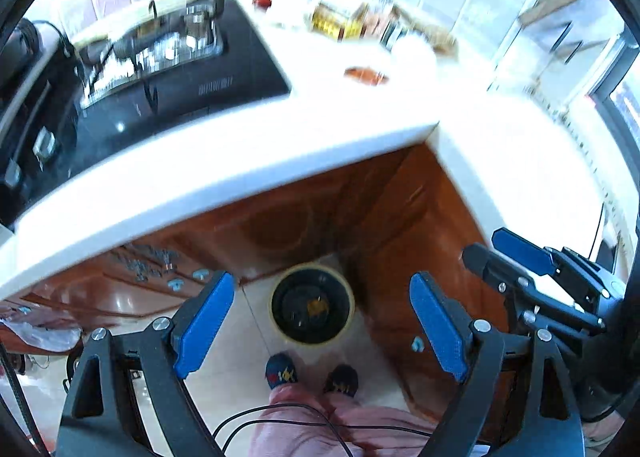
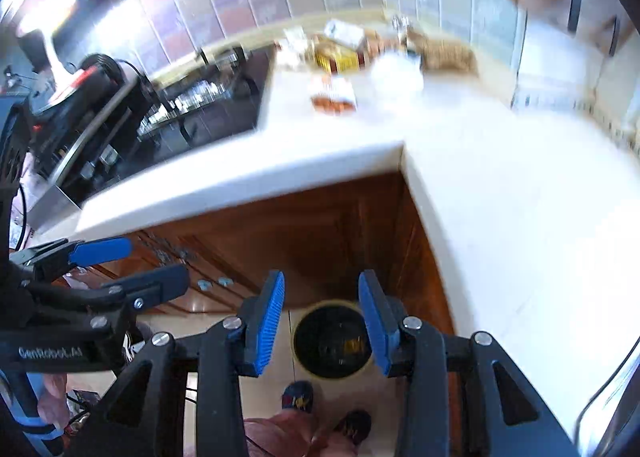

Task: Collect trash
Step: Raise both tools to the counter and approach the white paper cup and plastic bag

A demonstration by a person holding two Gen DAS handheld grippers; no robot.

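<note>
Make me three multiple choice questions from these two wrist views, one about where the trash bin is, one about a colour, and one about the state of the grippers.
1. Where does the trash bin stand?
A. On the countertop
B. On the floor in the corner of the wooden cabinets
C. On the stove

2. What colour are the pads on the gripper fingers?
A. Red
B. Green
C. Blue

3. What does the right gripper hold?
A. Nothing
B. A bottle
C. A bag

Answers:
1 B: the bin sits on the pale floor tiles below the white countertop, near the person's shoes.
2 C: blue pads show in both views.
3 A: only the bin far below shows between its parted fingers; the left gripper is also empty, spread wider.
</note>
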